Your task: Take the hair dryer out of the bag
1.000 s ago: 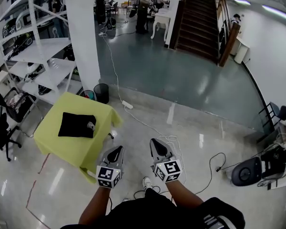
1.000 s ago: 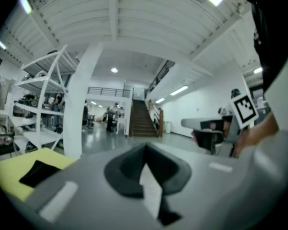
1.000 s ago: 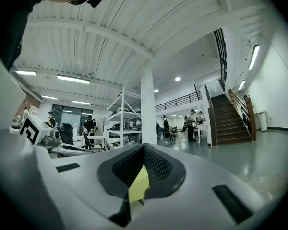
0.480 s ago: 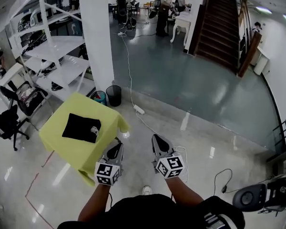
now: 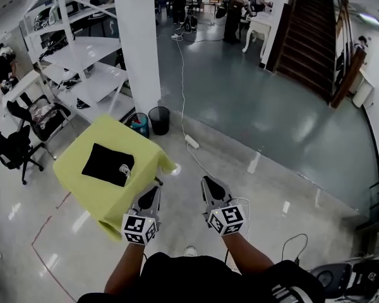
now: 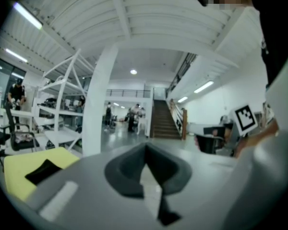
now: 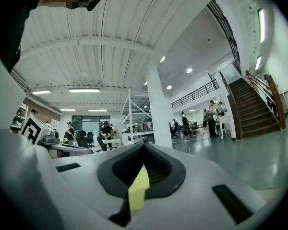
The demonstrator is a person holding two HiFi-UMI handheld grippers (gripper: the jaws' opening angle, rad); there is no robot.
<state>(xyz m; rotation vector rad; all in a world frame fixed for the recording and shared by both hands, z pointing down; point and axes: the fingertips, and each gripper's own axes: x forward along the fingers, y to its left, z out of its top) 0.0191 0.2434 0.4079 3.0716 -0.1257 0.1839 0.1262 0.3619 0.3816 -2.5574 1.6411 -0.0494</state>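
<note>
left gripper (image 5: pixel 150 194) and right gripper (image 5: pixel 210 187) both closed, empty, held level ahead since nothing's in reach yet. black bag (image 5: pixel 107 163) lies flat on yellow table (image 5: pixel 88 196), ahead-left; hair dryer likely inside, not visible.

Bag (image 5: pixel 107 164) contents: hidden; only its black outside shows, lying flat on the yellow table (image 5: pixel 82 185).
Pale item (image 5: pixel 124 168) at the bag's right edge: too small to tell.
Table's near right edge: partly behind the left gripper (image 5: pixel 151 193) in the head view; in the left gripper view that gripper's own blurred body covers it.
Dark machine (image 5: pixel 347 276): cut off at the bottom right corner.
People at the far desks (image 5: pixel 234 5): too small for detail.
</note>
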